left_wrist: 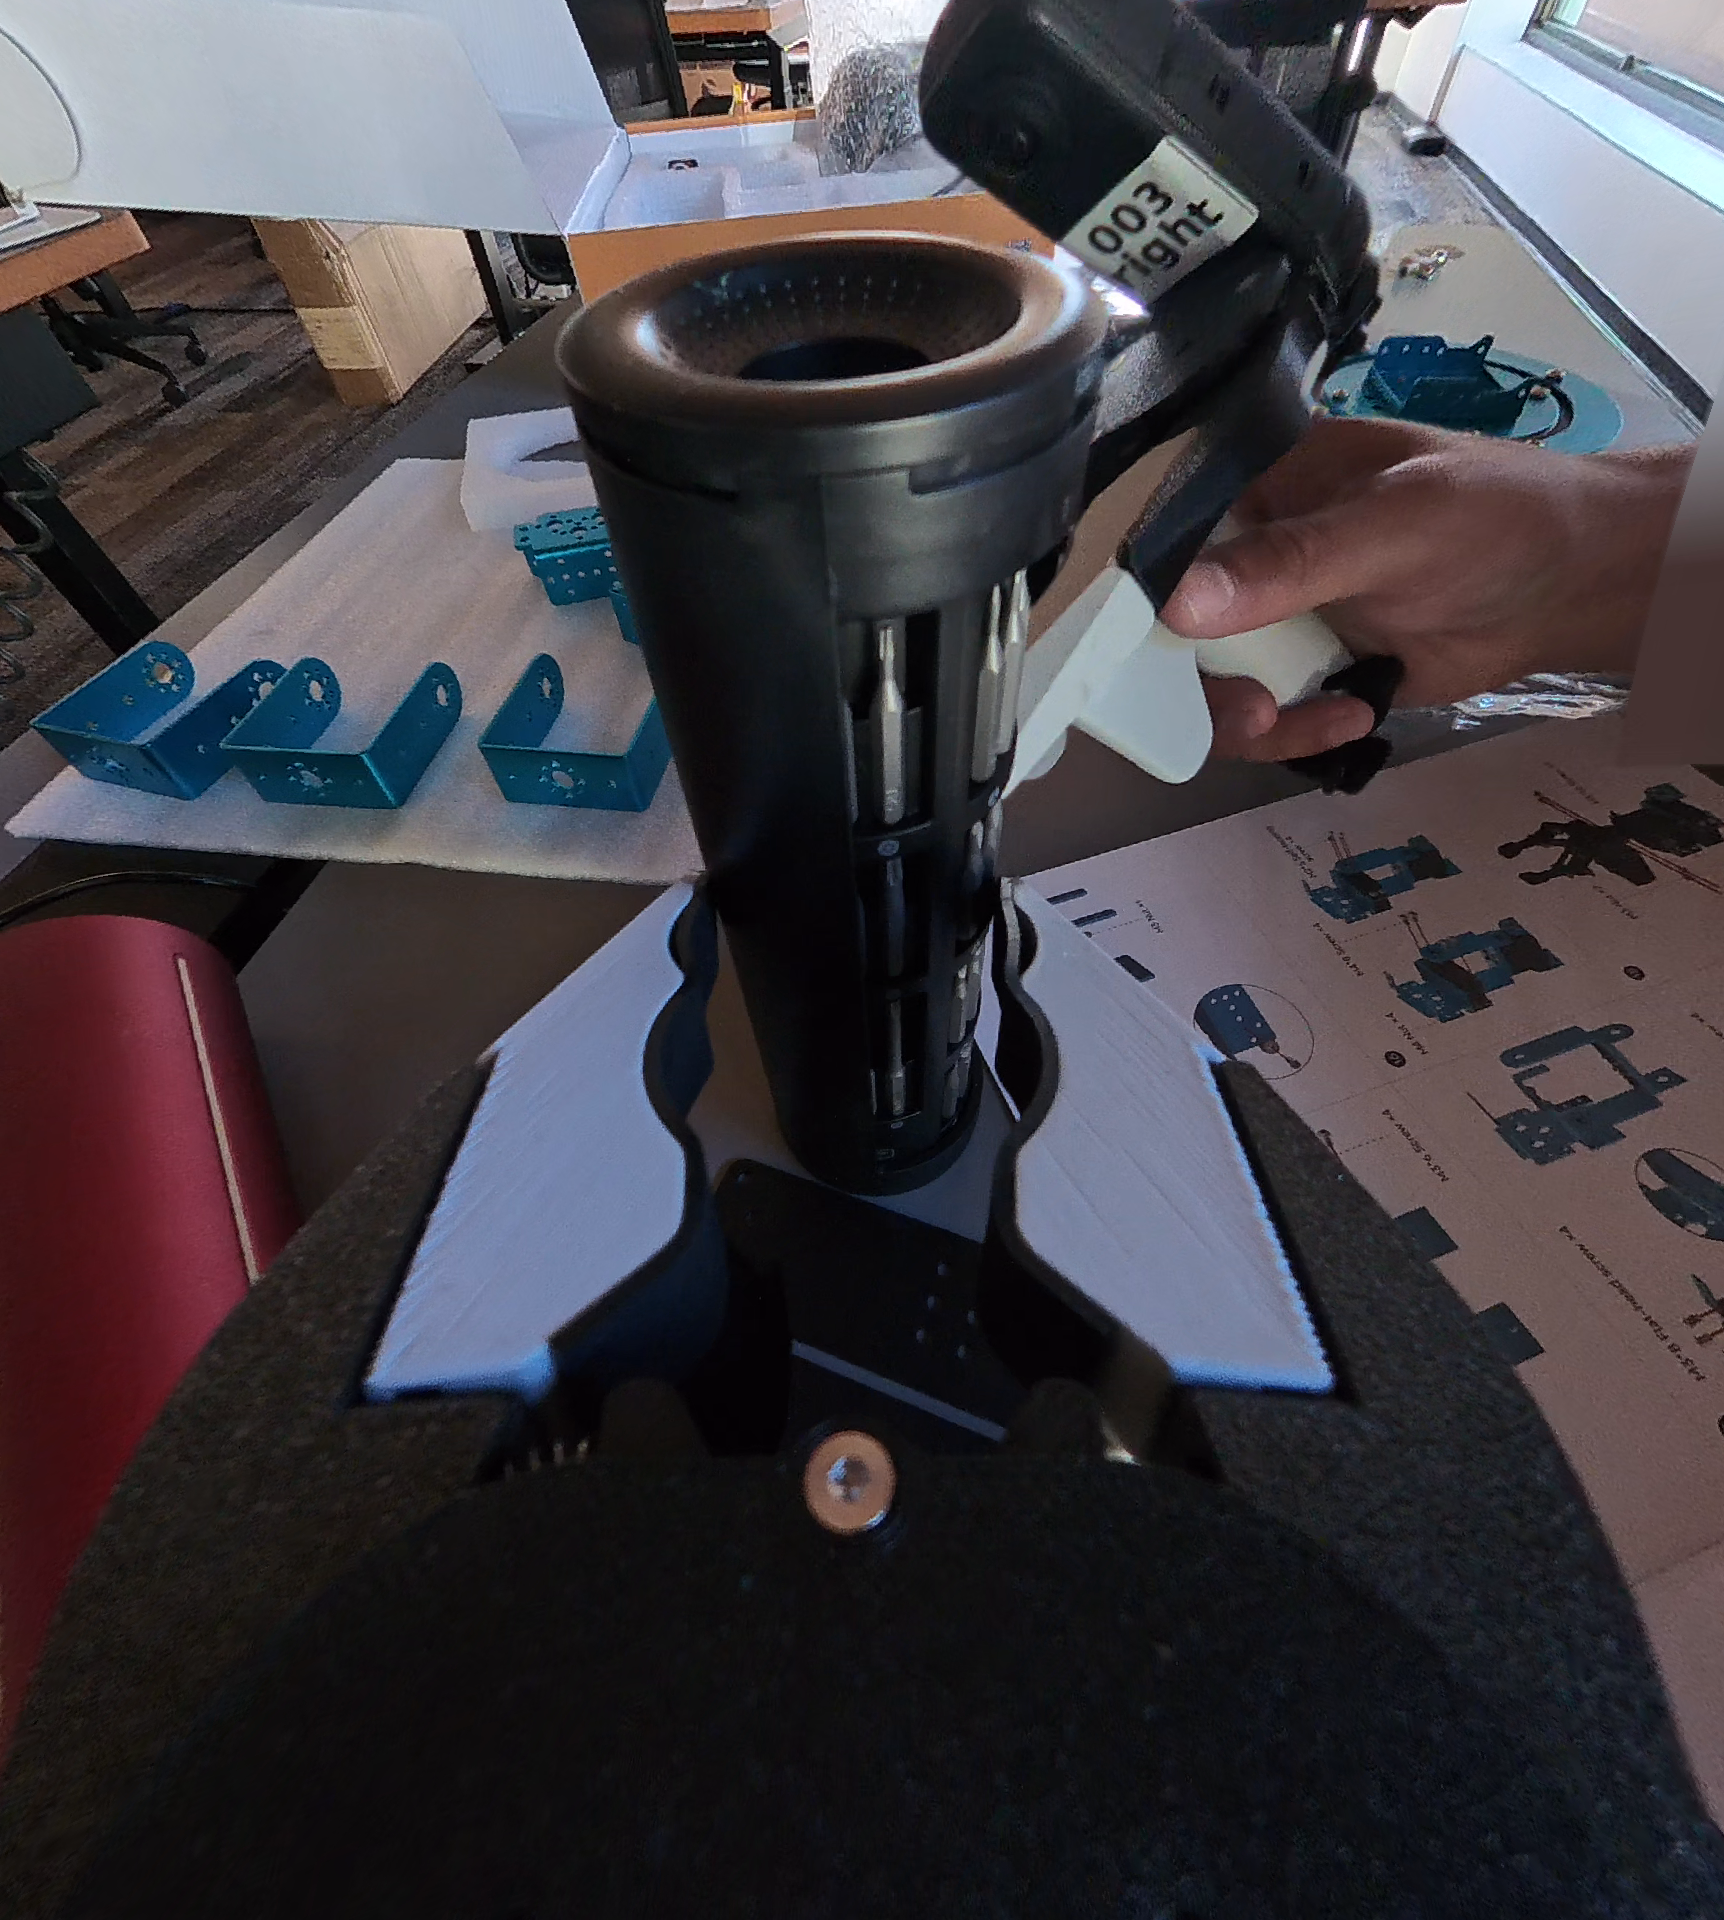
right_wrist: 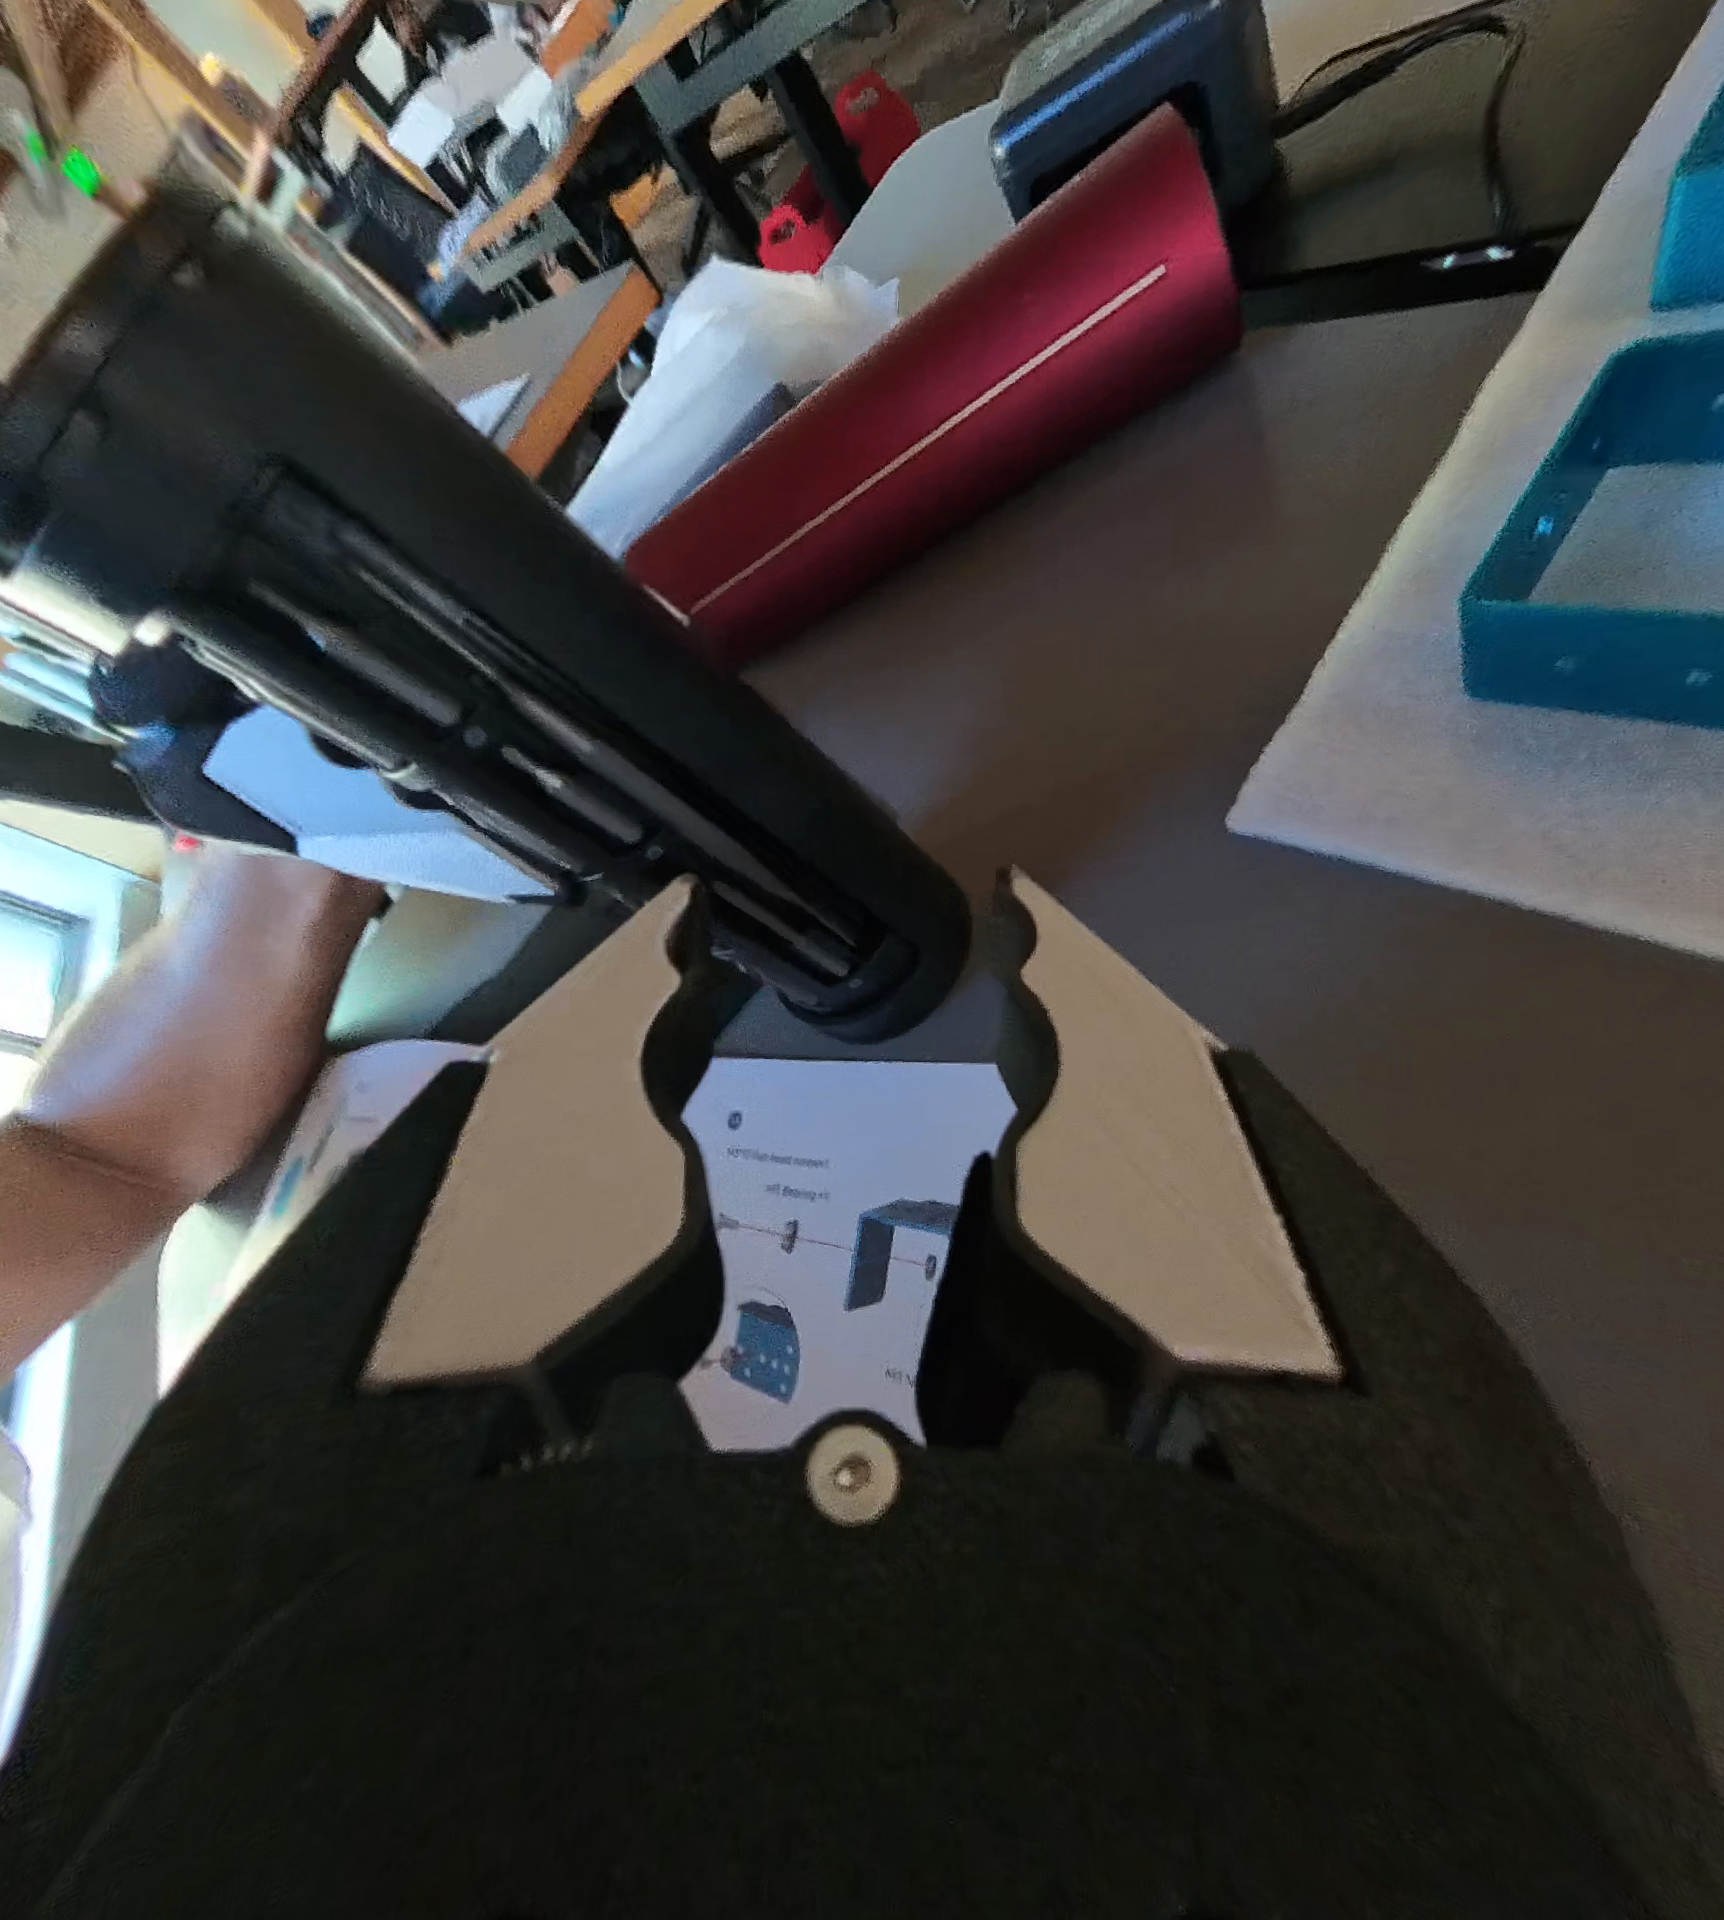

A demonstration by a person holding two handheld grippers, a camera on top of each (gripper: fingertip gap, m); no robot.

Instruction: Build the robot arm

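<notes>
White jaws (black textured housing [left_wrist: 837, 1662])

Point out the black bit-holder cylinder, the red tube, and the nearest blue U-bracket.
black bit-holder cylinder [left_wrist: 785, 748]: left wrist view, on its smooth side wall.
red tube [left_wrist: 99, 1101]: left wrist view, on its curved upper side.
blue U-bracket [left_wrist: 577, 774]: left wrist view, on its flat base strip.

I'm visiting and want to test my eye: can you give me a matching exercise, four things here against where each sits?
Things:
1 black bit holder
2 red tube
3 blue brackets
4 instruction sheet

Places:
A on the white foam sheet
B between the left hand-held gripper fingers
C spread flat, printed side up
D lying on its side on the table

Pairs: 1-B, 2-D, 3-A, 4-C.
</notes>
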